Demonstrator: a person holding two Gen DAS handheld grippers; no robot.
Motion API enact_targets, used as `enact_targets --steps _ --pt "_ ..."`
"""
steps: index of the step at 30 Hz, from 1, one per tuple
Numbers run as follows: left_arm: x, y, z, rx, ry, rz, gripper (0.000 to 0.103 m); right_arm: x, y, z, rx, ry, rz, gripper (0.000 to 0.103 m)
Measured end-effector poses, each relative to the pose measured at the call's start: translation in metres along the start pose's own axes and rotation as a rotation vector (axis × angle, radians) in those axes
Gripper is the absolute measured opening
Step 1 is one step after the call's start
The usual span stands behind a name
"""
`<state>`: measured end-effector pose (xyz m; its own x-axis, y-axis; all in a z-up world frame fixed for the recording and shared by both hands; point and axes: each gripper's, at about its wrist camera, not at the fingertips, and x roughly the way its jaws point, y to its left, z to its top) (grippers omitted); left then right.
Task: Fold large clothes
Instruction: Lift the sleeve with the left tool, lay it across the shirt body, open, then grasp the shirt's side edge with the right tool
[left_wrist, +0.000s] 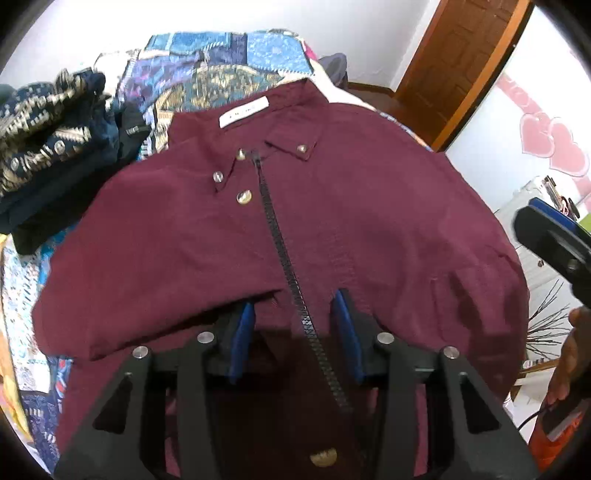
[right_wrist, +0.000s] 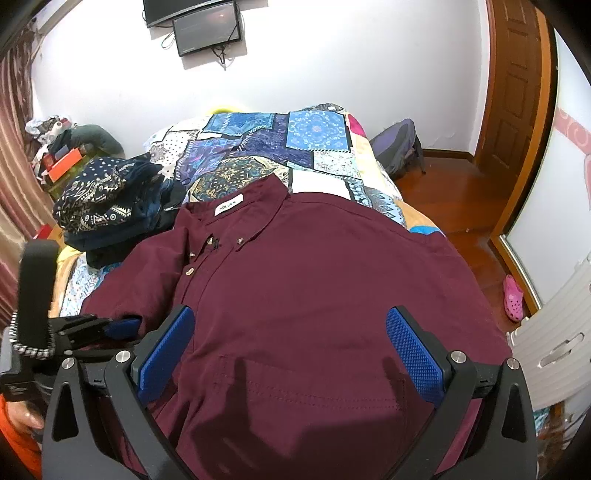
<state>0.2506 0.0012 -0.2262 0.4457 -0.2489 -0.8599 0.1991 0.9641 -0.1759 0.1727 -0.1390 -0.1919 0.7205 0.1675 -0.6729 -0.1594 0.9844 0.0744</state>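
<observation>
Left wrist view: the shirt (left_wrist: 332, 221) fills the centre of the frame, spread front-up on the bed (left_wrist: 207, 77), collar toward the top, so that its sides can be folded inward. The left gripper (left_wrist: 293, 314) sits at lower centre, its jaws parted and astride the dark zip-like strip (left_wrist: 280, 236) on the placket; the pads (left_wrist: 243, 328) do not press on the cloth, so nothing is grasped. At upper left lies a pile (left_wrist: 51, 122) of patterned clothes, apparently set aside as finished. The right gripper (left_wrist: 550, 243) shows at the right edge.

Right wrist view: the shirt (right_wrist: 314, 288) again occupies the centre, buttoned, label at the collar near upper centre. The right gripper (right_wrist: 290, 350) hangs over the chest at the bottom of the frame, jaws wide and empty, probably ready to take a side. The left gripper (right_wrist: 118, 328) lies at lower left, at the shirt's left edge. The pile (right_wrist: 107, 199) rests left of the collar.
</observation>
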Motion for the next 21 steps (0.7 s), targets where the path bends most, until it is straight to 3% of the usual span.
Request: enact_targets --steps 2,6,10,16,21 --pt "-0.013 -0.001 0.003 0.021 -0.027 0.026 0.046 -0.002 0.002 0.002 -0.008 -0.007 -0.002 0.103" --pt "-0.044 0.007 0.007 0.021 -0.111 0.053 0.059 -0.007 0.01 0.006 -0.032 -0.021 0.001 0.103" --pt "-0.079 0.027 0.011 0.009 -0.232 0.151 0.067 -0.012 0.024 0.015 -0.051 -0.049 0.026 0.103" --pt "-0.126 0.079 0.003 -0.076 -0.352 0.271 0.073 -0.011 0.065 0.032 -0.124 -0.081 0.093 0.103" --pt "-0.148 0.128 -0.015 -0.168 -0.387 0.351 0.078 0.003 0.11 0.042 -0.214 -0.068 0.162 0.103"
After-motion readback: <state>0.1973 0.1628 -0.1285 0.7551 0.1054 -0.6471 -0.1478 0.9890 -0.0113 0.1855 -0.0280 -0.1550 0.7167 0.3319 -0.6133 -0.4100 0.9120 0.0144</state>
